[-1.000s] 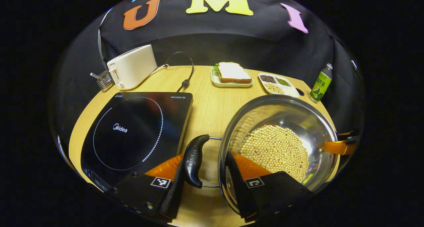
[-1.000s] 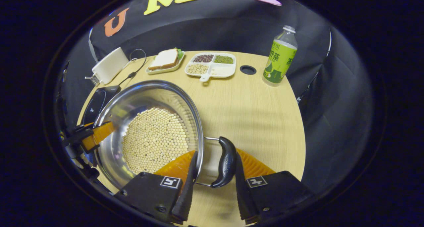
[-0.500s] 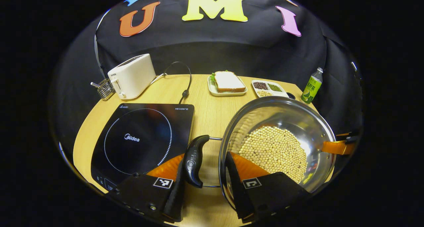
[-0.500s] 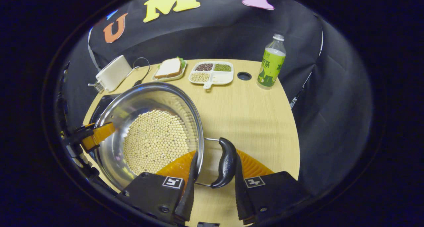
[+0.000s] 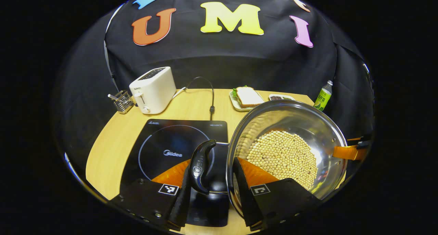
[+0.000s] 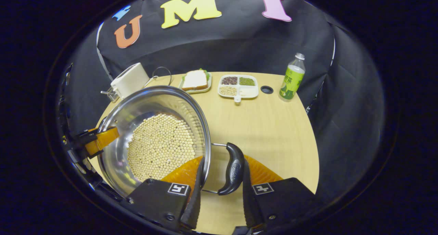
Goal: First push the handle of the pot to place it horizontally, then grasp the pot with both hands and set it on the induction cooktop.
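Tongs first: L gripper (image 5: 211,164) is clenched on the pot (image 5: 308,125), w/ one finger outside the black side handle (image 5: 200,163) and the other inside the steel wall. R gripper (image 6: 222,161) is clamped the same way on the opposite handle (image 6: 234,168), one finger in the pot, one outside the grip. In the left gripper view we see the R gripper (image 5: 349,152) at the far rim; in the right gripper view the L gripper (image 6: 99,140) sits at the rim opposite. The pot is held btwn the two, roughly level, w/ a layer of soybeans (image 5: 282,156) over its bottom. Its L handle overlaps the right part of the induction cooktop (image 5: 164,149), while most of the bowl lies to the right of the cooktop, over the wooden table (image 5: 116,139). We can't tell whether the base touches anything. At the back stand a toaster (image 5: 153,89) w/ a wire basket (image 5: 122,101) beside it, a sandwich plate (image 5: 247,97), a divided dish (image 6: 239,86) of grains and a green bottle (image 6: 291,78).
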`<state>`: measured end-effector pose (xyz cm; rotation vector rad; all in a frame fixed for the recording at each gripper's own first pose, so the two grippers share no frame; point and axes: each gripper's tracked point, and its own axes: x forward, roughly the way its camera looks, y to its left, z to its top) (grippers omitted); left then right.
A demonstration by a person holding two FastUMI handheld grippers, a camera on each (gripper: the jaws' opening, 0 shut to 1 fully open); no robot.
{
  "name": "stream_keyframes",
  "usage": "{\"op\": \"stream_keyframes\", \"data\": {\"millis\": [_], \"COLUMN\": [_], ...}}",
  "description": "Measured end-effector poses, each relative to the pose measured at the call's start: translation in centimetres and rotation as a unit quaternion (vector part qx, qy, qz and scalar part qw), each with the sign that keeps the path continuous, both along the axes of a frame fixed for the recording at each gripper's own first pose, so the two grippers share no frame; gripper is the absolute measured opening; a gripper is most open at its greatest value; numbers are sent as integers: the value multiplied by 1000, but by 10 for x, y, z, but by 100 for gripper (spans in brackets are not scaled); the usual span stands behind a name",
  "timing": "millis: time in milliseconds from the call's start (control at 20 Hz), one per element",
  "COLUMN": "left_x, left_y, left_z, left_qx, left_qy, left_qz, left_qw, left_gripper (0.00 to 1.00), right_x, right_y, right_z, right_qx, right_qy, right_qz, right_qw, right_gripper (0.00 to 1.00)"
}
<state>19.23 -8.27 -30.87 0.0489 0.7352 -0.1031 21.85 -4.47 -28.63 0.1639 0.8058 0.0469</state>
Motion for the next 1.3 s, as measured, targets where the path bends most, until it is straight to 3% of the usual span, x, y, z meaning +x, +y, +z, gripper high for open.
{"op": "stream_keyframes", "data": {"millis": [450,800,1300], "left_x": [3,20,62], "left_y": [96,167,204], "left_z": [16,7,-32], "left_qx": [11,16,2], "left_qy": [-12,-6,15], "left_qz": [-1,6,7], "left_qw": [1000,1000,1000], "left_gripper": [61,61,61], "right_x": [1,23,68], "right_y": [101,174,219], "right_z": [18,16,-1], "right_qx": [8,9,-3], "right_qy": [-8,-4,13], "right_qz": [1,11,1], "right_qw": [1000,1000,1000], "right_gripper": [51,51,51]}}
